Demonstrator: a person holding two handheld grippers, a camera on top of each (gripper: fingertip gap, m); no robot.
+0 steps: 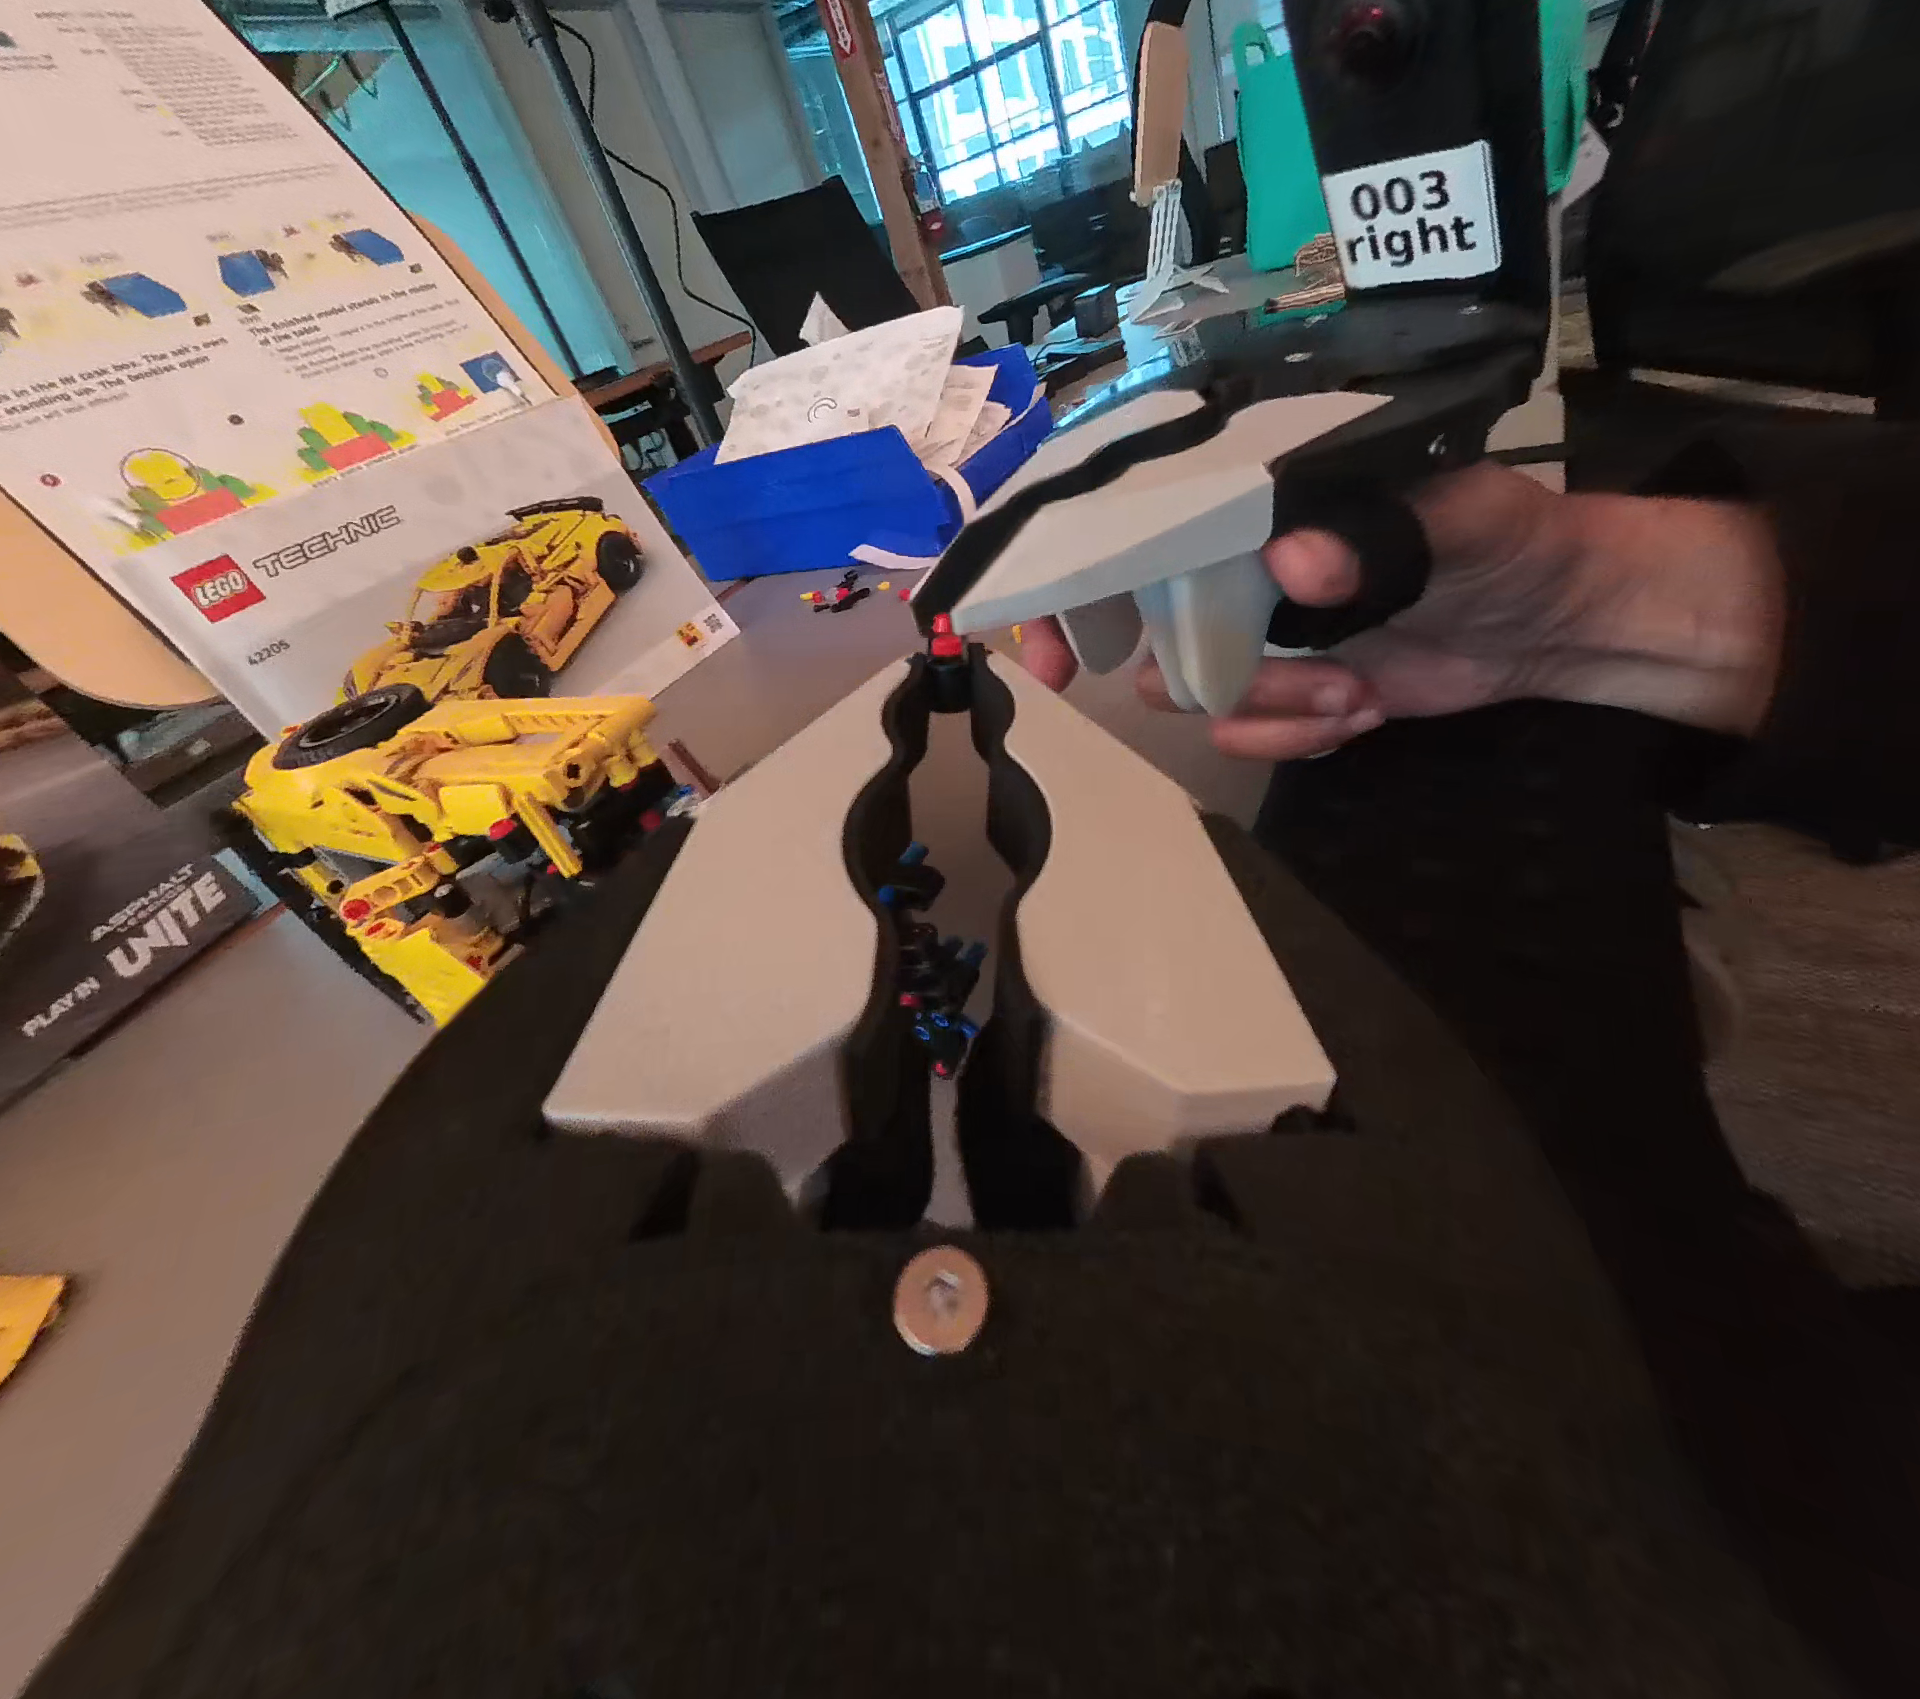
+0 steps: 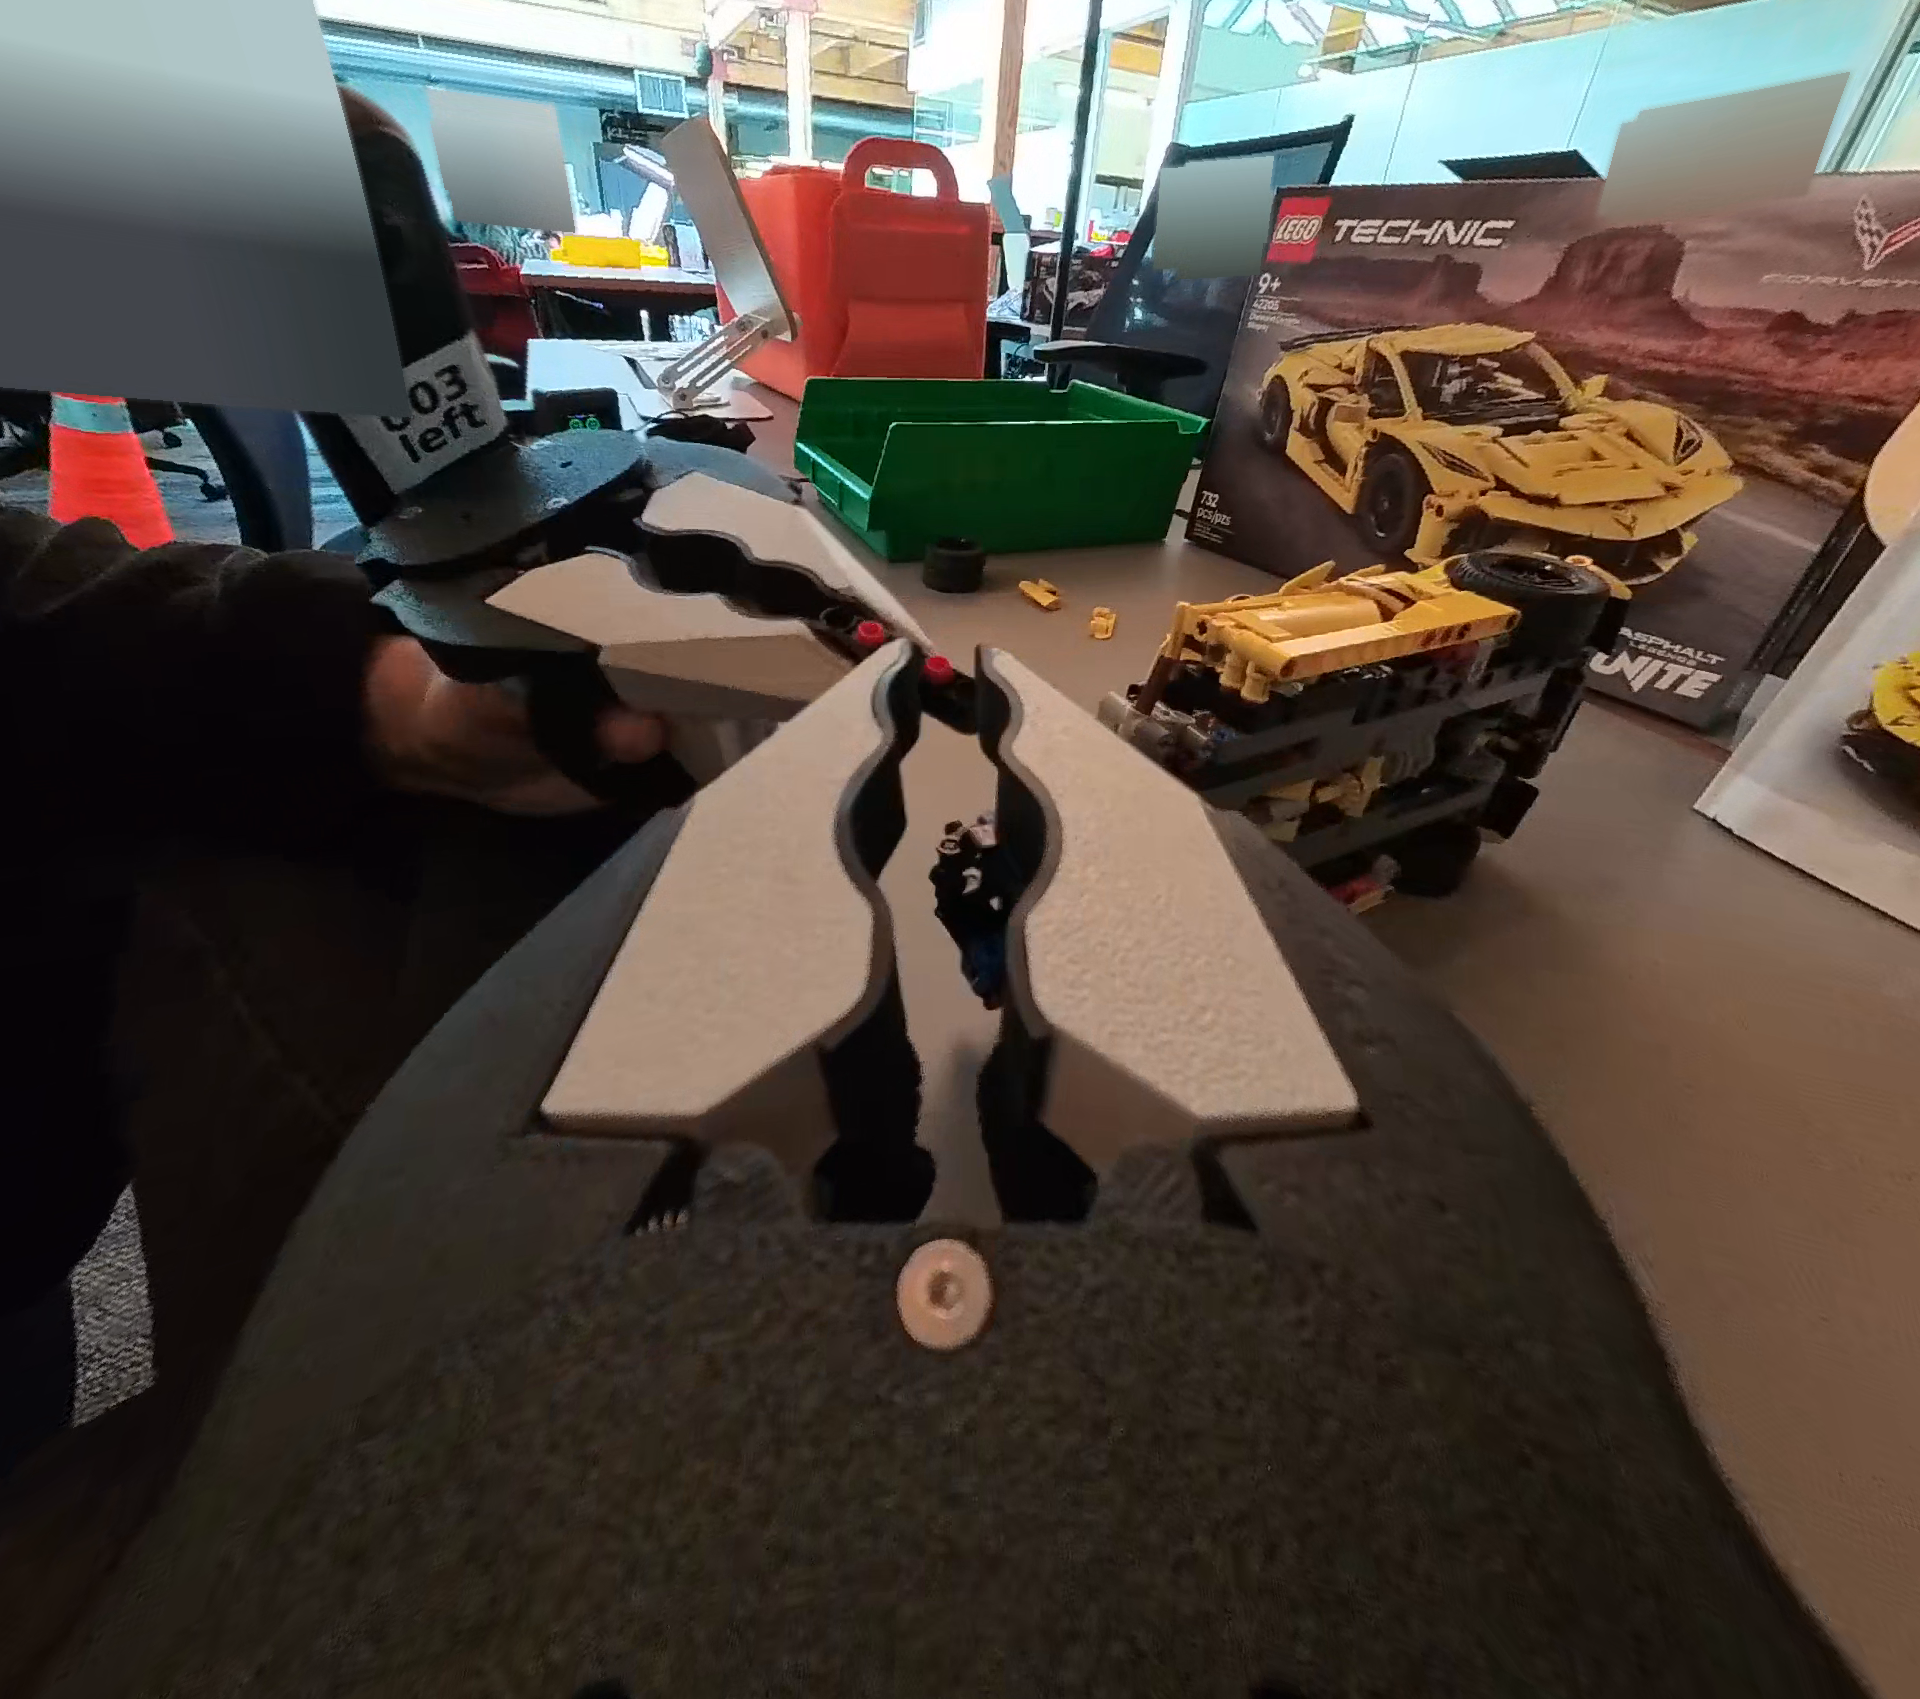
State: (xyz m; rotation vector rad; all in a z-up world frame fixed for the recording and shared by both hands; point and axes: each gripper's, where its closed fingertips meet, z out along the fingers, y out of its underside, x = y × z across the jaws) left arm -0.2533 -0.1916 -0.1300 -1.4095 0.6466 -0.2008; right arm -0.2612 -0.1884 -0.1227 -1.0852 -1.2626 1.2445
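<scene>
The left gripper (image 1: 945, 662), grey-fingered with wavy black pads, is clenched at its tips on a small black brick piece with a red stud (image 1: 943, 650), held in the air above the grey table (image 1: 187, 1161). The right gripper (image 2: 945, 678) meets it tip to tip from the other side, and its jaws are closed around the same small piece, as the red stud between its tips in the right wrist view suggests, though how firmly they bite I cannot tell. The grip on so small a part is shallow at both ends, so any twist or uneven pull could pop it free and drop it among the loose black and blue pins (image 2: 977, 880) lying below on the table. A person's hand (image 1: 1475, 610) works the right gripper's handle close behind. To the side, the yellow brick-built sports car model (image 2: 1351, 693) lies tipped on its side with its black wheel (image 2: 1527, 584) uppermost, near enough that a wide swing could knock it. Beyond stand the printed set box with a yellow car picture (image 2: 1507, 423), an empty green plastic bin (image 2: 987, 454), a blue bin stuffed with white paper bags (image 1: 831, 496) and a leaning instruction booklet (image 1: 416, 548). Open room lies mainly in the bare table stretch nearest the grippers; the table's edges are not clearly in view.
</scene>
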